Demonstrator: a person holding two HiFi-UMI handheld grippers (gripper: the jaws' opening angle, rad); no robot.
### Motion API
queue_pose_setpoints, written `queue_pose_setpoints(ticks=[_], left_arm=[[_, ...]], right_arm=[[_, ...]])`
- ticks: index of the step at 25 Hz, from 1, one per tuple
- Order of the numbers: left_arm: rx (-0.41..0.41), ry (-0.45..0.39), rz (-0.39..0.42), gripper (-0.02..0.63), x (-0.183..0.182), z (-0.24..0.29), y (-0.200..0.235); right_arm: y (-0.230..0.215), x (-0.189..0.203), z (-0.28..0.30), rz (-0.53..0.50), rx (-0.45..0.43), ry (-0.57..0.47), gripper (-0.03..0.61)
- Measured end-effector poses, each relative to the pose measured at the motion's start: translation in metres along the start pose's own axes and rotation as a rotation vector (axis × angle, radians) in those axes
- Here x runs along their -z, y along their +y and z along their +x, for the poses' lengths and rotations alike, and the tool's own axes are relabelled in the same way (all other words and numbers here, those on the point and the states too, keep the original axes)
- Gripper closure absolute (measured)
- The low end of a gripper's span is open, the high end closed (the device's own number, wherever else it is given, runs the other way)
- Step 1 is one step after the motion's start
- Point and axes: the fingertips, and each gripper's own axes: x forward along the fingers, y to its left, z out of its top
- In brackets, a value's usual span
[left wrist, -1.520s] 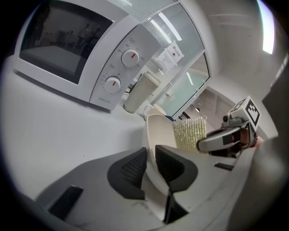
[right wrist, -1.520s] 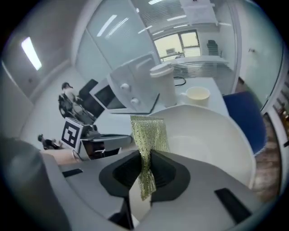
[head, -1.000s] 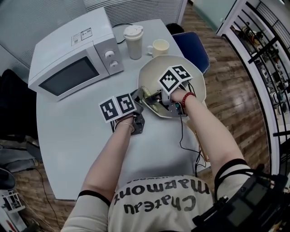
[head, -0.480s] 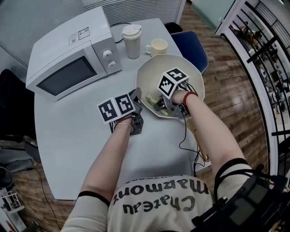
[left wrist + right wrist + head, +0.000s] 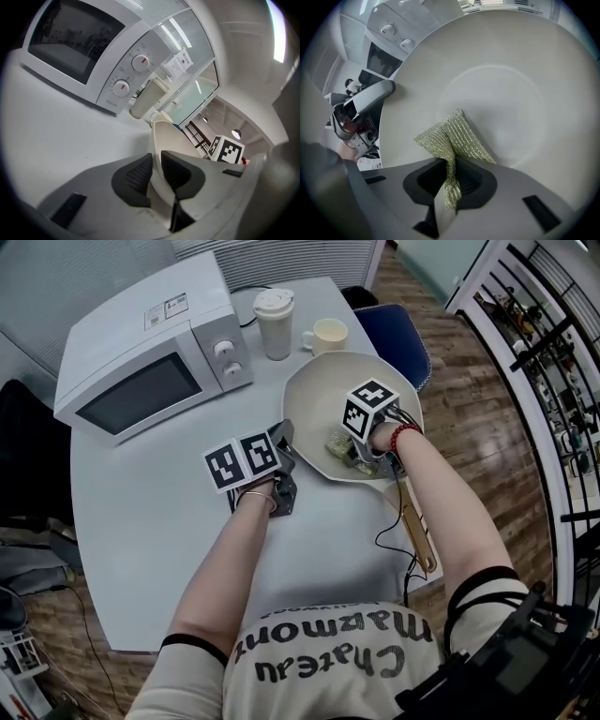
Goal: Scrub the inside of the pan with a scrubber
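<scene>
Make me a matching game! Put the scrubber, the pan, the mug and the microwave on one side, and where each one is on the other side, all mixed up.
Things:
1 scrubber
2 pan
3 mug
4 microwave

Places:
A beside the lidded cup
B pinched in the right gripper
C on the left part of the table in the head view
D rim clamped by the left gripper

Pairs: 1-B, 2-D, 3-A, 4-C
</scene>
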Motion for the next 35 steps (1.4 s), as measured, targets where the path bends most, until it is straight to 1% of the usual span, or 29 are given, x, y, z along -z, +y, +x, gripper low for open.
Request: queue_pose_setpoints(ticks=[2, 4, 6, 9, 14, 17, 21, 25, 27, 28, 29, 30, 32, 33, 35], left_arm=[[0.004, -0.001, -0.008, 0.541, -0.001, 0.003, 0.000], [0.005, -0.001, -0.022, 0.541, 0.000, 0.004, 0.000], [-0.003, 0.001, -0.027, 0.543, 0.002, 0.003, -0.001], [-0.029, -0.003, -0.001, 0.548, 0.002, 0.004, -0.002], [-0.032, -0.007, -0.002, 0.549, 0.000, 0.007, 0.000], [-0.034, -0.003, 0.000, 0.549, 0.000, 0.010, 0.003], [-0.032, -0.002, -0.013, 0.549, -0.001, 0.012, 0.006], [-0.031, 0.007, -0.021, 0.548, -0.002, 0.013, 0.008], [-0.027, 0.009, -0.037, 0.548, 0.000, 0.011, 0.007], [-0.024, 0.007, -0.043, 0.546, 0.001, 0.009, 0.006], [-0.021, 0.004, -0.047, 0.546, 0.002, 0.007, 0.004], [-0.018, 0.000, -0.052, 0.546, 0.003, 0.005, 0.002], [-0.018, -0.008, -0.060, 0.546, 0.003, 0.004, 0.001], [-0.019, -0.010, -0.060, 0.546, 0.003, 0.003, 0.002], [-0.023, -0.013, -0.053, 0.546, 0.003, 0.003, 0.001]], right_arm=[[-0.014, 0.003, -0.005, -0.018, 0.059, 0.025, 0.523], [-0.028, 0.009, -0.010, -0.046, 0.150, 0.061, 0.523], [-0.042, 0.019, -0.019, -0.065, 0.263, 0.114, 0.523], [-0.068, 0.028, -0.033, -0.098, 0.435, 0.189, 0.523], [-0.090, 0.034, -0.057, -0.122, 0.592, 0.234, 0.523], [-0.096, 0.036, -0.072, -0.138, 0.660, 0.240, 0.523], [-0.097, 0.035, -0.099, -0.158, 0.733, 0.208, 0.523], [-0.102, 0.029, -0.125, -0.153, 0.773, 0.139, 0.523], [-0.098, 0.024, -0.139, -0.153, 0.785, 0.059, 0.523], [-0.090, 0.018, -0.146, -0.164, 0.769, -0.007, 0.523], [-0.077, 0.010, -0.150, -0.177, 0.718, -0.087, 0.522], [-0.060, 0.001, -0.151, -0.185, 0.629, -0.172, 0.522], [-0.017, -0.018, -0.144, -0.187, 0.397, -0.320, 0.522], [0.004, -0.027, -0.138, -0.184, 0.285, -0.367, 0.522], [0.037, -0.037, -0.121, -0.164, 0.087, -0.403, 0.522]])
